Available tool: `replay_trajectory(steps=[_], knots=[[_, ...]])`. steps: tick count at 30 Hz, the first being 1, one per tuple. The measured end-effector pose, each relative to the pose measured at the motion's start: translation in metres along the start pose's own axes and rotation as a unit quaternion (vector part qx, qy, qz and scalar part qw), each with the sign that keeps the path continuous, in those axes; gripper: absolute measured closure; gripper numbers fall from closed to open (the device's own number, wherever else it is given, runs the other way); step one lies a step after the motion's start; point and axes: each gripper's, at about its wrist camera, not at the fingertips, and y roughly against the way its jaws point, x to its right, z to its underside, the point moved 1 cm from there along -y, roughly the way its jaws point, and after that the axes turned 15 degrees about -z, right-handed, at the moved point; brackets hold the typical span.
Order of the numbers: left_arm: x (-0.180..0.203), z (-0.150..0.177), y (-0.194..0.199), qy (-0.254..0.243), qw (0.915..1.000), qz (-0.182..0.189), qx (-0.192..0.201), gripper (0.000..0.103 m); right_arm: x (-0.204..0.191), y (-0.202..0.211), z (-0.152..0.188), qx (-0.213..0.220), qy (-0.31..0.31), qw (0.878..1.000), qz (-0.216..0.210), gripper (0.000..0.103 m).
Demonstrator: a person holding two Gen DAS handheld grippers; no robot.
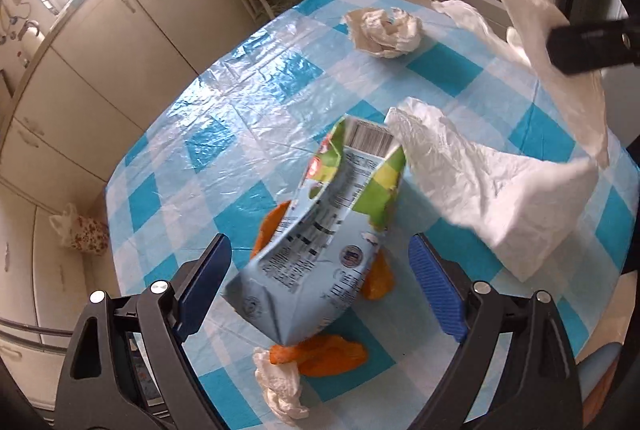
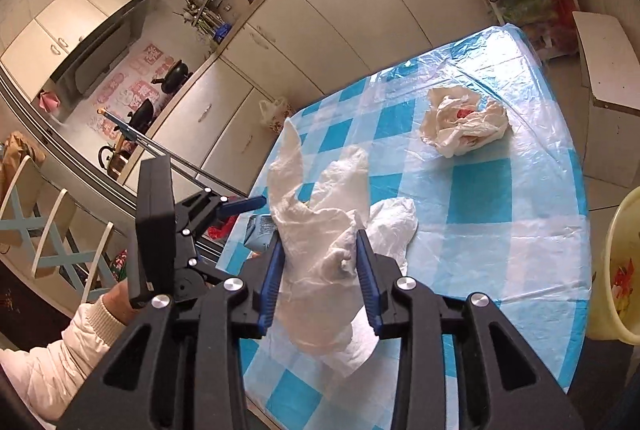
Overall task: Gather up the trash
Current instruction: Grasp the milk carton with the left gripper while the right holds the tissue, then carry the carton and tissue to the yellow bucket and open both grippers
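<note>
My left claw (image 1: pixel 320 294) stands open over the carton (image 1: pixel 320 230) on the bench (image 1: pixel 224 134). My right claw (image 2: pixel 320 262) grips a white bag (image 2: pixel 320 230); crumpled paper (image 2: pixel 464 122) lies beyond.

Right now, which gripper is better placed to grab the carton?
Left. Its open gripper straddles the carton, while the right gripper has the white bag between its fingers.

My surface (image 1: pixel 248 134) wears blue-and-white checks. The carton (image 1: pixel 320 230) is pale blue with green patches and a black barcode. Orange peel (image 1: pixel 332 356) beside it, a white plastic bag (image 1: pixel 500 182), cream crumpled tissue (image 2: pixel 464 122) flecked red, blue pads (image 2: pixel 272 278) on my right hand-held gripper (image 2: pixel 320 266).
</note>
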Motion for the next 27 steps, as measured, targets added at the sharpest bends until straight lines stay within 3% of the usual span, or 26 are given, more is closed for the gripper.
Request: replay_trajectory(steps=[4,6,8,10,15,18,23,27], knots=[[0.007,0.003,-0.007,-0.005,0.9997,-0.022,-0.012,0.016,0.002,0.004,-0.002,0.009,-0.003,1.0,-0.006,0.067],[0.001,0.001,-0.011,0.014,0.9995,-0.016,-0.022,0.023,-0.001,0.005,-0.003,0.013,0.005,1.0,-0.004,0.067],[-0.004,-0.002,-0.015,0.03,0.9989,0.001,-0.035,0.04,-0.002,0.007,-0.004,0.019,0.009,1.0,-0.001,0.067],[-0.006,-0.005,-0.019,0.039,0.9981,0.015,-0.045,0.048,-0.002,0.007,-0.005,0.021,0.01,1.0,0.003,0.067],[0.0,-0.01,-0.015,0.033,0.9984,0.017,-0.042,0.052,-0.003,0.004,-0.005,0.016,0.016,1.0,0.014,0.067],[-0.009,-0.012,-0.011,0.063,0.9971,0.017,-0.037,0.056,-0.001,0.005,-0.005,0.018,0.017,1.0,0.012,0.067],[-0.039,-0.006,0.003,0.149,0.9873,0.046,-0.027,0.056,-0.002,0.009,-0.007,0.029,0.017,0.999,0.011,0.067],[-0.065,0.003,0.021,0.236,0.9672,0.093,-0.008,0.056,-0.001,0.014,-0.006,0.039,0.021,0.999,0.016,0.067]])
